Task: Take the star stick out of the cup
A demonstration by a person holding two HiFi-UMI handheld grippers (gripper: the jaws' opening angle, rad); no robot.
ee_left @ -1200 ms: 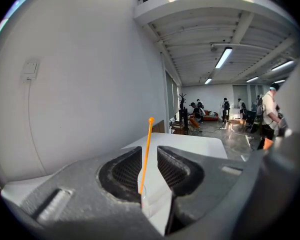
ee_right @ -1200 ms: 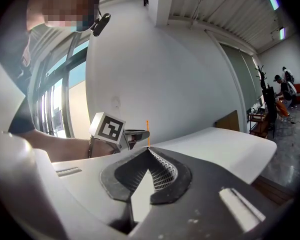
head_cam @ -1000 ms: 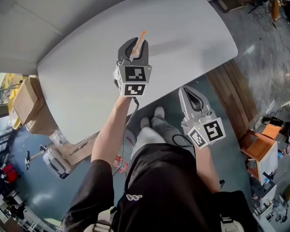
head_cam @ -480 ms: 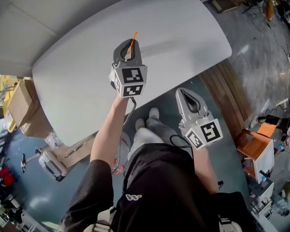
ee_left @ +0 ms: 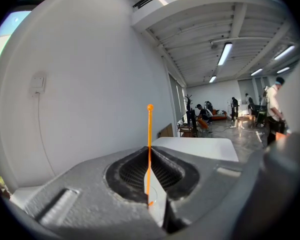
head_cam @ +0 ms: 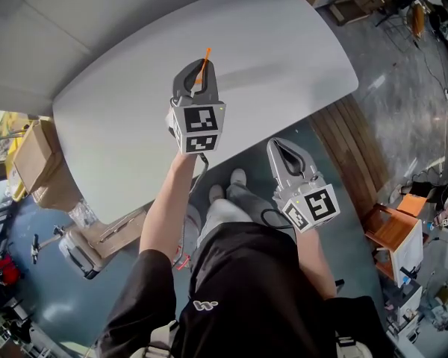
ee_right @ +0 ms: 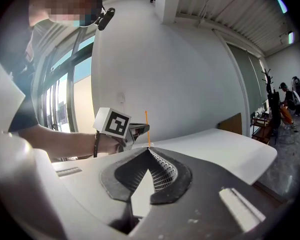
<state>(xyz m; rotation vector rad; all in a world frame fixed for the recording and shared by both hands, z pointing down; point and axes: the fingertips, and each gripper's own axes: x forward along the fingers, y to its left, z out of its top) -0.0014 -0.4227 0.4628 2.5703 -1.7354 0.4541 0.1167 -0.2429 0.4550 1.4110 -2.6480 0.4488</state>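
The left gripper (head_cam: 196, 71) is hanging over the middle of the white table (head_cam: 284, 43), somewhat toward its near edge, and its jaws are pressing together on the orange star stick (head_cam: 204, 62). The left gripper view is showing this plainly: the left gripper (ee_left: 150, 186) is pinching the star stick (ee_left: 149, 144) close to its lower end, and the thin shaft is rising from the pinch to a small ball tip. No star shape is showing in any view. The right gripper view is confirming that the star stick (ee_right: 146, 126) is standing roughly upright above the left gripper (ee_right: 135, 130), clear of the table top.

The right gripper (head_cam: 282, 149) is waiting off the table's near edge, beside the person's legs, with its jaws closed on nothing; the right gripper (ee_right: 149, 151) is gripping only air in its own view.

No cup is appearing anywhere, so the stick is probably already out. The long axis is running upright, crosswise to the left jaws, and the left hand alone is carrying it, with the right well apart. Any setting down is likely calling for tilting that axis flat toward the table.
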